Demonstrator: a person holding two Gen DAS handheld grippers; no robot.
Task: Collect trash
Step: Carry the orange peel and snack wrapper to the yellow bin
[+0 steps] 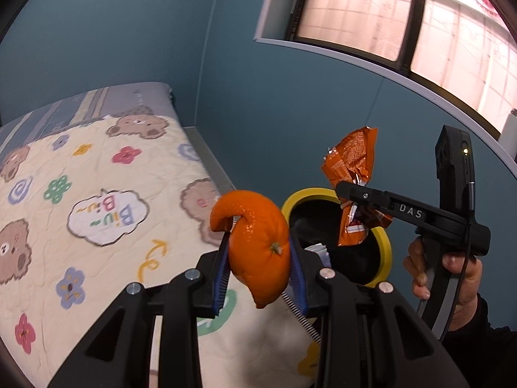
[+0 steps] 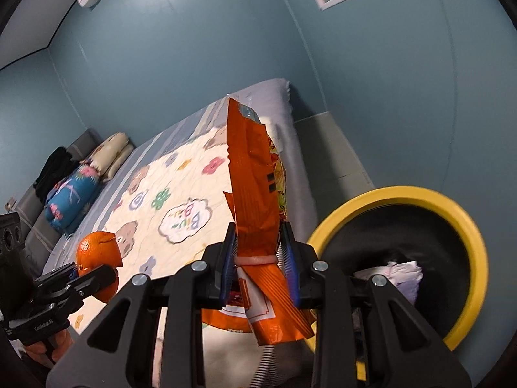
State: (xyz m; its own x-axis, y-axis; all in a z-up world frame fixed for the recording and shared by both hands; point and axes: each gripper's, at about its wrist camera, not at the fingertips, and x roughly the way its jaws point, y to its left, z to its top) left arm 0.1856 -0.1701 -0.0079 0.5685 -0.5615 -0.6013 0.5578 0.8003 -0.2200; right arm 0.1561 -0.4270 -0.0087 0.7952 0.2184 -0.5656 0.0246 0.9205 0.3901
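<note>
At lower centre of each wrist view, the left gripper (image 1: 260,255) pinches orange peel (image 1: 258,245) and the right gripper (image 2: 258,255) clamps a crumpled snack wrapper (image 2: 255,194) beside the yellow-rimmed bin (image 2: 465,226); released early, either could land on the bed quilt (image 1: 97,194).

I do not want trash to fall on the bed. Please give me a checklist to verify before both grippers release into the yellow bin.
1. Left gripper shut on orange peel: ok.
2. Right gripper shut on snack wrapper: ok.
3. Yellow bin open and has room: ok.
4. Peel above the bin mouth: not ok, it looks over the quilt.
5. Wrapper above the bin mouth: cannot tell; the two views disagree.
6. Grippers apart from each other: ok.
</note>
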